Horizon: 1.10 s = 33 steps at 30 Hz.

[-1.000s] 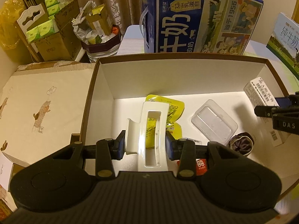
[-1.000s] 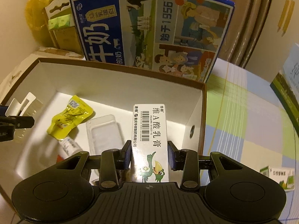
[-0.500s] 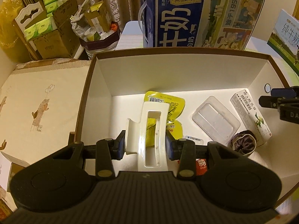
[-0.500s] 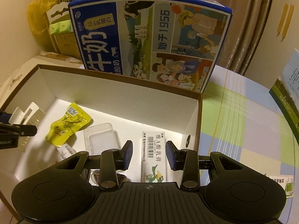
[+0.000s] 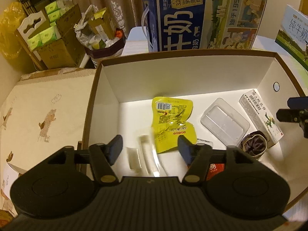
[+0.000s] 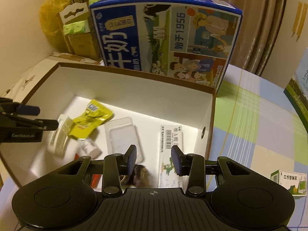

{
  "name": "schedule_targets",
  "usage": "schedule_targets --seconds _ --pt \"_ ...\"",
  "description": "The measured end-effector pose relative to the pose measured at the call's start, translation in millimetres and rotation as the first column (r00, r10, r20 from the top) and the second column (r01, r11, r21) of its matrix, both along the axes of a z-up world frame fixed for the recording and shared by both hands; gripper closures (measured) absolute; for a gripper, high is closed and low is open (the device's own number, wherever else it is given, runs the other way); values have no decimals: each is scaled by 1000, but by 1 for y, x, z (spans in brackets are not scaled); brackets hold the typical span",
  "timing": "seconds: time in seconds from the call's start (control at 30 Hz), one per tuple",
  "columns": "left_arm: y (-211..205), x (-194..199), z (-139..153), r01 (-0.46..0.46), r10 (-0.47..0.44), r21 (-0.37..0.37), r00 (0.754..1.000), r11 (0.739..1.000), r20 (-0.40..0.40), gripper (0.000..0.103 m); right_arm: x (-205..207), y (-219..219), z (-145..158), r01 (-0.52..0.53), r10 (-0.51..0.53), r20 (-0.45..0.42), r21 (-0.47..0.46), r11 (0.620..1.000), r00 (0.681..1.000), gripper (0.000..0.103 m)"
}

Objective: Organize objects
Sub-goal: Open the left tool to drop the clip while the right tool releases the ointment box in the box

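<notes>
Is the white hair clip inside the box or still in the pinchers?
Inside the box. The white hair clip looks blurred between the open left gripper fingers, which no longer touch it.

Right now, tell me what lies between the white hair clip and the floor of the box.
Nothing visible does. The hair clip is blurred, below the open left tool, over bare box floor. The yellow packet lies beside it, to its right, their edges overlapping in view.

Yellow pouch (image 5: 171, 121); white hair clip (image 5: 143, 154); brown-rimmed white box (image 5: 184, 80); blue milk carton (image 5: 202, 17); checked pastel tablecloth (image 6: 256, 134).
</notes>
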<state>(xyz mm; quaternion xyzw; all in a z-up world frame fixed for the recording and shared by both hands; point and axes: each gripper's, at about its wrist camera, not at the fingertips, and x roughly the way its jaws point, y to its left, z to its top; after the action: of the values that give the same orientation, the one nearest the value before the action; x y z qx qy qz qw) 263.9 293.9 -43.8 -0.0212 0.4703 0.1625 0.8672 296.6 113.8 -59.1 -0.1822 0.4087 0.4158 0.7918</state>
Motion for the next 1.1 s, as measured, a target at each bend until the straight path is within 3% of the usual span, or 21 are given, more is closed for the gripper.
schedule_targets --seconds 0.47,1.1 --pt "-9 -31 26 -2 4 -57 1000 998 25 24 -26 -30 20 -4 7 -44 59 998 999 49" --pt "-56 -86 67 33 -21 -119 995 992 101 20 -72 -80 54 19 -11 -56 145 989 998 46"
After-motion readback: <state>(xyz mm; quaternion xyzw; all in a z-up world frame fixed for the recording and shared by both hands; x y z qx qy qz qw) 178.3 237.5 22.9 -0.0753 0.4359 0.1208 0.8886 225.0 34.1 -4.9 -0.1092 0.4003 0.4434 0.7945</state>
